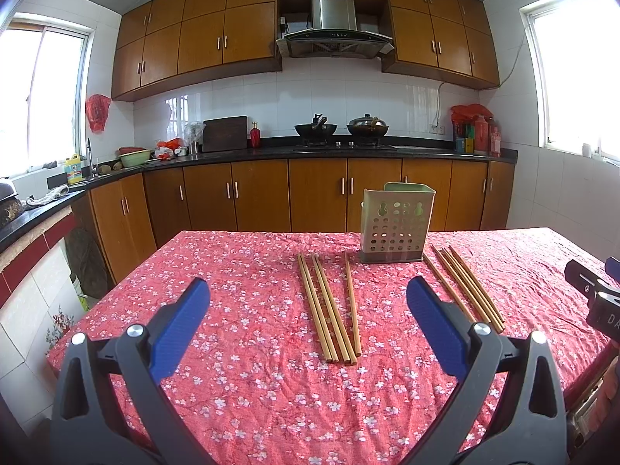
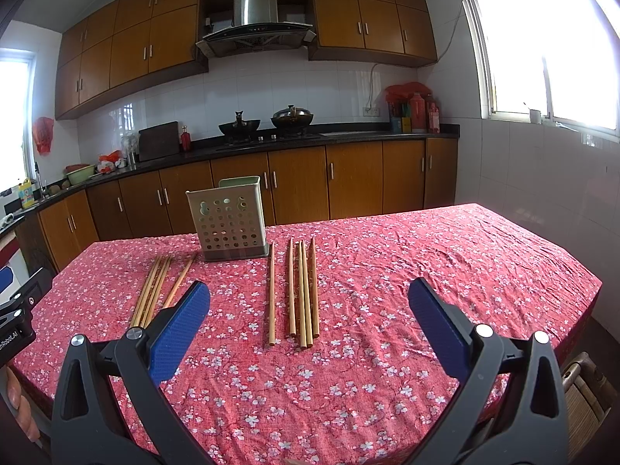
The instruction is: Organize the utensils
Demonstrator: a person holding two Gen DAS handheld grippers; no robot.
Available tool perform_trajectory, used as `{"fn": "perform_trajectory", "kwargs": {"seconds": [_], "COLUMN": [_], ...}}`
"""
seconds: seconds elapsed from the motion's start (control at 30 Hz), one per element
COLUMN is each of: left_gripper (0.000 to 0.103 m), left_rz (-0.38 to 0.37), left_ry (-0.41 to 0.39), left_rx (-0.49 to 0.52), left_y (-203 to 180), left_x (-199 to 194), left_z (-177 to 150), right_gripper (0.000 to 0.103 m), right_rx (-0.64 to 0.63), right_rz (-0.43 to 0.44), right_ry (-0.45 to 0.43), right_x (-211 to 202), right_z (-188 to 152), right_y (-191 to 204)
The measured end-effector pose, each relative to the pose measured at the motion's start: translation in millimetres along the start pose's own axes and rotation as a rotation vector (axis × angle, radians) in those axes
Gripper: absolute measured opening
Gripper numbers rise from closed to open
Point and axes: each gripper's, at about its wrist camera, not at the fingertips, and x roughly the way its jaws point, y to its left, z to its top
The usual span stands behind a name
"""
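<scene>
Blue-padded fingers of the left gripper [image 1: 308, 323] spread wide above the near part of the table [image 1: 240, 399], holding nothing. Likewise the right gripper [image 2: 309, 323] stands wide open and empty over the flowered red cloth [image 2: 445, 271].

Landmark: the utensil holder [image 1: 396, 228], a pale green perforated box on a grey base, upright toward the far side of the table. On the near left of the utensil holder lies one group of chopsticks [image 1: 329, 306], five sticks flat on the cloth, four close together and one slightly apart, pointing roughly toward the holder. On the near right of the utensil holder lies a second group of chopsticks [image 2: 300, 294], also five, one a little apart on the holder's side. Neither group touches the holder's base.

Beyond the utensil holder runs a dark kitchen counter [image 1: 348, 147] carrying two woks [image 1: 316, 128] under a range hood [image 1: 334, 35].
</scene>
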Motion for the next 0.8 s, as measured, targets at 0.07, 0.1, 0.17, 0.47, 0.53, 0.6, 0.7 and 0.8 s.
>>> {"fn": "perform_trajectory", "kwargs": {"seconds": [0.07, 0.1, 0.17, 0.47, 0.53, 0.6, 0.7, 0.8], "left_gripper": [0.099, 0.099, 0.099, 0.099, 0.099, 0.099, 0.099, 0.099], "left_rz": [0.001, 0.001, 0.001, 0.000, 0.001, 0.001, 0.001, 0.003], "left_ry": [0.000, 0.000, 0.000, 0.001, 0.001, 0.002, 0.004, 0.014], "left_rx": [0.000, 0.000, 0.000, 0.000, 0.001, 0.001, 0.000, -0.005], "left_y": [0.0, 0.0, 0.0, -0.1, -0.3, -0.2, -0.2, -0.3], "left_x": [0.0, -0.1, 0.1, 0.3, 0.6, 0.7, 0.9, 2.2], "left_z": [0.0, 0.0, 0.0, -0.1, -0.1, -0.1, -0.3, -1.3], "right_gripper": [0.101, 0.101, 0.101, 0.101, 0.101, 0.101, 0.101, 0.101], "right_rx": [0.000, 0.000, 0.000, 0.000, 0.000, 0.001, 0.002, 0.004], "right_rz": [0.000, 0.000, 0.000, 0.000, 0.000, 0.000, 0.000, -0.003], "right_ry": [0.000, 0.000, 0.000, 0.000, 0.000, 0.001, 0.004, 0.012], "right_x": [-0.2, -0.2, -0.3, -3.3, -4.3, -5.4, -6.5, -2.7], "right_z": [0.1, 0.1, 0.1, 3.0, 4.0, 5.1, 5.4, 3.4], "right_y": [-0.1, -0.1, -0.2, 0.5, 0.8, 1.1, -1.7, -2.4]}}
